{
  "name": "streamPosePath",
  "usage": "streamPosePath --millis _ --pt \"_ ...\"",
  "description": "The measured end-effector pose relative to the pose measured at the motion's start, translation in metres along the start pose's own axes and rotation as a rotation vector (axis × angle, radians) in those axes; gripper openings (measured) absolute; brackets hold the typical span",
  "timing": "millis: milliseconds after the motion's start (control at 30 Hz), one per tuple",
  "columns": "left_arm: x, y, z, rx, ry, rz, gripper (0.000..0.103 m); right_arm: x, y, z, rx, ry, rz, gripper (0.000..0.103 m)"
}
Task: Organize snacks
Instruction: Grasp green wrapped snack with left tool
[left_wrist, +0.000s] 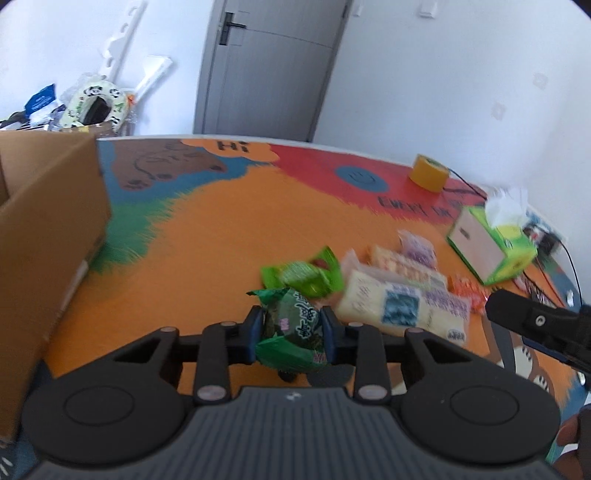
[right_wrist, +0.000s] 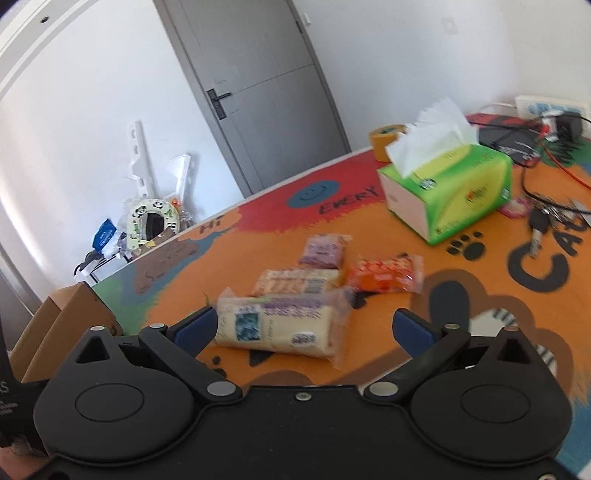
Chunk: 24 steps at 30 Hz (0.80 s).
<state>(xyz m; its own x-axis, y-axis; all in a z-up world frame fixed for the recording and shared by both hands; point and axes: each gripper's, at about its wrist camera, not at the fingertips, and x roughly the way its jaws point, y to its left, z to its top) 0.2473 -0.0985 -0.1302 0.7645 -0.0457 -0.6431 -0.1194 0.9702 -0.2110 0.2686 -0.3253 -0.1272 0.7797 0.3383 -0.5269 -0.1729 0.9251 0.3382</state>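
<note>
Pinching a dark green snack packet (left_wrist: 291, 328) between both pads of the left tongs (left_wrist: 292, 330), lifted clear above the orange mat of the desk (left_wrist: 207, 236). Just beyond it, a lighter green wrapper (left_wrist: 306, 275) lying on the mat, blurred. Beside that, toward the desk's right edge, a pale long cracker pack (left_wrist: 402, 306), a second pale pack (left_wrist: 404, 266) behind it, a purple packet (left_wrist: 417, 243) further back and an orange-red packet (left_wrist: 467, 293) at the side. Cardboard box (left_wrist: 44, 236) standing at the left edge, flap up. Green tissue box (left_wrist: 491, 240) near the right edge, yellow tape roll (left_wrist: 428, 172) toward the far right corner.

Over on the other side: right tongs (right_wrist: 304, 328) spread wide, holding nothing, hovering in front of the pale long cracker pack (right_wrist: 280, 325), which shows between the two blue pads (right_wrist: 194, 328). Orange-red packet (right_wrist: 384, 275) and purple packet (right_wrist: 323, 251) lying further back. Keys (right_wrist: 539, 225) and cables near the right edge.
</note>
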Motion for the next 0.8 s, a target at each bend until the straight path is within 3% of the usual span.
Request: streamPosePath --millis 567,800 --pt "-0.018 0.036 0.022 -0.073 -0.06 0.052 0.032 0.039 0.049 0.035 -0.086 -0.022 0.08 0.099" --pt "-0.015 0.043 0.018 -0.094 -0.045 0.058 0.032 0.06 0.046 0.023 -0.091 0.066 0.083 0.097"
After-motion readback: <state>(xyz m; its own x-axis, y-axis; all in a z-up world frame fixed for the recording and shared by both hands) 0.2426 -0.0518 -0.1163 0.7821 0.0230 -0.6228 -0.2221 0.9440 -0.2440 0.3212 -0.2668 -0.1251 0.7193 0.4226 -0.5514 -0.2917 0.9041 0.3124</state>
